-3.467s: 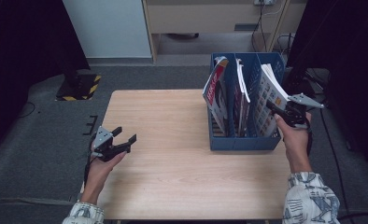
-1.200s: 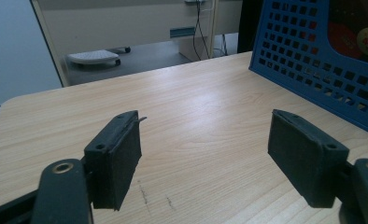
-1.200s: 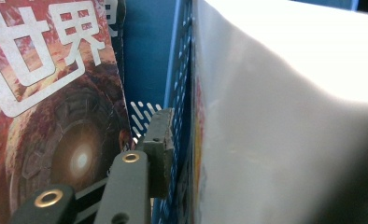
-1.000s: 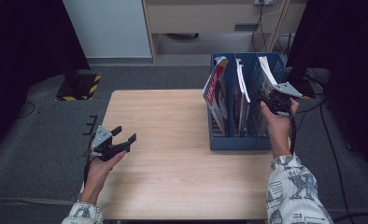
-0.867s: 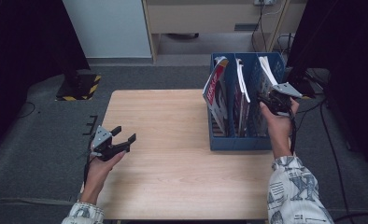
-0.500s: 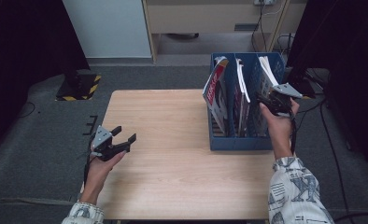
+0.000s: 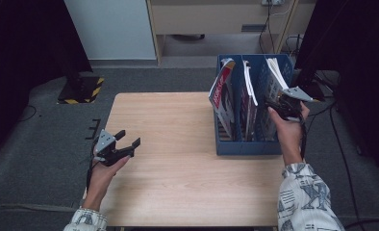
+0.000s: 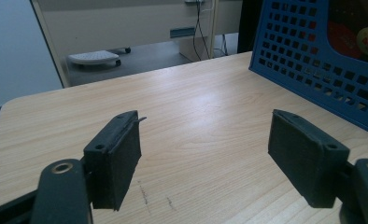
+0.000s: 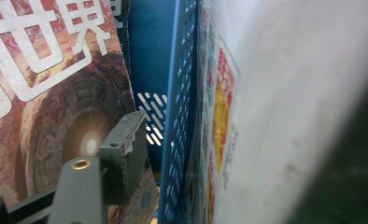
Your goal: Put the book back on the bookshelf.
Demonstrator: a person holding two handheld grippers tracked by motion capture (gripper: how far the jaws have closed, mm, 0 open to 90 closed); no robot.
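The white-covered magazine (image 7: pixel 273 72) is standing in the rightmost slot of the blue perforated file rack (image 7: pixel 247 144), leaning toward the rack's left, and in the right gripper view its pale cover (image 9: pixel 285 107) is lying between the right gripper's (image 7: pixel 276 102) fingers, just right of the blue perforated divider (image 9: pixel 180 116). That gripper's jaws have just been opening; the left finger (image 9: pixel 123 149) is sitting apart from the magazine on the other side of the divider, in front of a reddish-brown magazine cover (image 9: pixel 46 93) with large white characters. The other finger is hidden behind the pale cover, so whether any pad is pressing on the paper cannot be told; the fingers are looking spread rather than pinching. In the high view the right hand (image 7: pixel 288 130) is holding the gripper at the top of the rack's right slot, its grey plate pointing right.

Further left in the rack, a thin magazine (image 7: pixel 247 91) is standing in the middle slot and a red-covered magazine (image 7: pixel 222 94) is leaning in the left slot.

Well apart, the left gripper (image 7: pixel 129 139) is hovering near the wooden table's (image 7: pixel 178 183) left edge, its fingers (image 8: pixel 116 158) spread wide with bare tabletop between them, the rack's blue wall (image 8: pixel 322 60) lying beyond the right finger.
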